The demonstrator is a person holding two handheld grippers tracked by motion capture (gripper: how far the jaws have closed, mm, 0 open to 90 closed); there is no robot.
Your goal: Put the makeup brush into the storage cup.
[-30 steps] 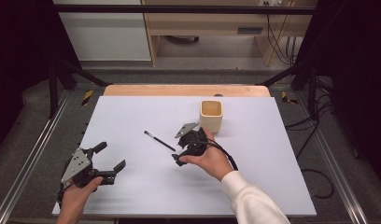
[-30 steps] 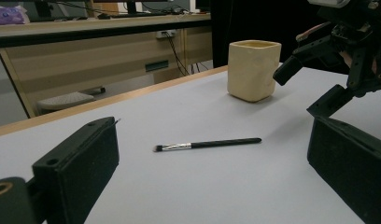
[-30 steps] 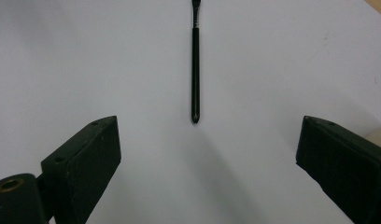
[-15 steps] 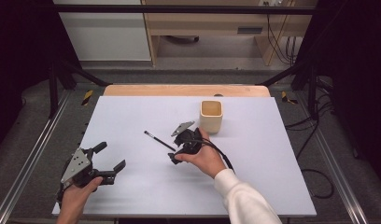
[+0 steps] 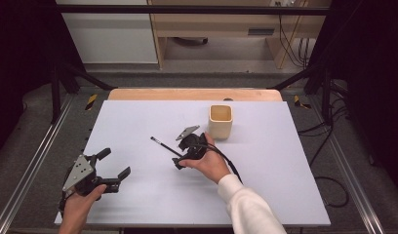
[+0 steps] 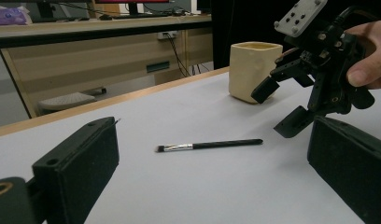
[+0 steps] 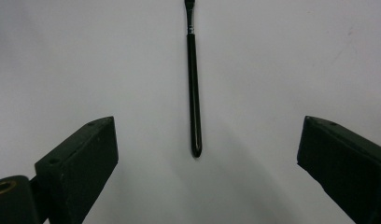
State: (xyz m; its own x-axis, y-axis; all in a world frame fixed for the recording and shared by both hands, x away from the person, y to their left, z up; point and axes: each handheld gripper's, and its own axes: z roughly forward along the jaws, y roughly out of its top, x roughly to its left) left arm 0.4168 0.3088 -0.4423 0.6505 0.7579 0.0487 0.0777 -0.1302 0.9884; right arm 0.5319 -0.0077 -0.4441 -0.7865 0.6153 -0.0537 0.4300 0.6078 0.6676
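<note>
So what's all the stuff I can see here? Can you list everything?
Brush: one, thin and black with a silver band, lying flat on the mat near the middle.
Cup: one, cream, square-ish, upright on the mat beyond the brush.
Mat: one, pale lilac-white, covering the table.
Table edge: one, light wood, along the far side.
Right gripper: one, black, jaws open, just above the brush's handle end.
Left gripper: one, black, jaws open, at the near left, holding nothing.
</note>
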